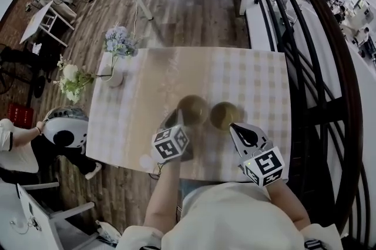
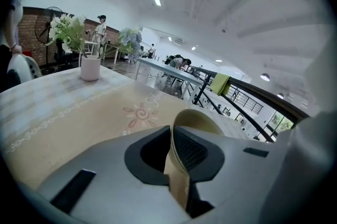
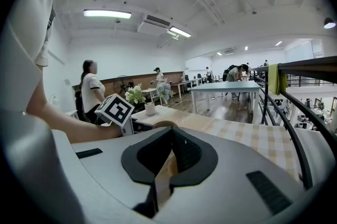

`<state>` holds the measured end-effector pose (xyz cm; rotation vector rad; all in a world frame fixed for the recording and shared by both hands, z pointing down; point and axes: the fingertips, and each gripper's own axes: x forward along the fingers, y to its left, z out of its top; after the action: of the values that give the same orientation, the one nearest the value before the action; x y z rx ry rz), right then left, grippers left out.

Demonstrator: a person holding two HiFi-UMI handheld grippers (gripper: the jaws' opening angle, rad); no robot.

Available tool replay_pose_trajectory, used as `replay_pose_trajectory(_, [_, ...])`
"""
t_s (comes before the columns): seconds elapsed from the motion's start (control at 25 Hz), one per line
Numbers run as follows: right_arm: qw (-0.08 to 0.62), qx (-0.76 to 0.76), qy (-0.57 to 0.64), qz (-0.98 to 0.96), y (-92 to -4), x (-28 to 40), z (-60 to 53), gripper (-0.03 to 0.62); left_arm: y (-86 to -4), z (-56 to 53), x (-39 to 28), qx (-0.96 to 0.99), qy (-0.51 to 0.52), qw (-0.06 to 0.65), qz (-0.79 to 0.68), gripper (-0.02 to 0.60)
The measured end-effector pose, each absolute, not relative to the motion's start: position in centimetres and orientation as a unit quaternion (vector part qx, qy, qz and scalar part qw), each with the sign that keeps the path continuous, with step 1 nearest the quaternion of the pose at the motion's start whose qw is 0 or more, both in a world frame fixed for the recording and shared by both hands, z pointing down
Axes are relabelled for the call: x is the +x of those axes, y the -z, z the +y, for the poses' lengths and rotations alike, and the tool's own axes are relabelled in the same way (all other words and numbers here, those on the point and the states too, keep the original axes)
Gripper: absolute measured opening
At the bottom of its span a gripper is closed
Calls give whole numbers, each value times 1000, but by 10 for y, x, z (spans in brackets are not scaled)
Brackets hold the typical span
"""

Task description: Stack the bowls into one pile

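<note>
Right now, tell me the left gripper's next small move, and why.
Probably lift the left bowl and carry it over the right bowl: the left gripper's jaws pinch its rim, and the two bowls are side by side, not yet stacked.

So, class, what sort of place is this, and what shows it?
Probably a café-like shared workspace on a mezzanine: a checked tablecloth, a vase of flowers and a black railing beside the table.

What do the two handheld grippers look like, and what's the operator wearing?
The left gripper and right gripper each have a light grey shell, dark ribbed pads and a white cube with black square markers. The person wears a pale short-sleeved top.
</note>
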<state>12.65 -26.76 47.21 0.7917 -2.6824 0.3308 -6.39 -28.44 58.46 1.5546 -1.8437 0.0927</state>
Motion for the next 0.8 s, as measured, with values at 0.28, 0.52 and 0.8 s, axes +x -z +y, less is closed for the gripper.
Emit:
replay_pose_trajectory(0.28, [151, 273, -111, -944, -467, 126, -264, 2, -551, -276, -58, 612, -5, 339, -714, 23])
replay_pose_trajectory(0.52, [141, 277, -104, -945, -458, 136, -264, 2, -535, -275, -36, 625, 7, 337, -704, 23])
replay_pose_trajectory(0.8, [137, 293, -100, -941, -458, 157, -265, 1, -543, -280, -1, 647, -7, 342, -681, 23])
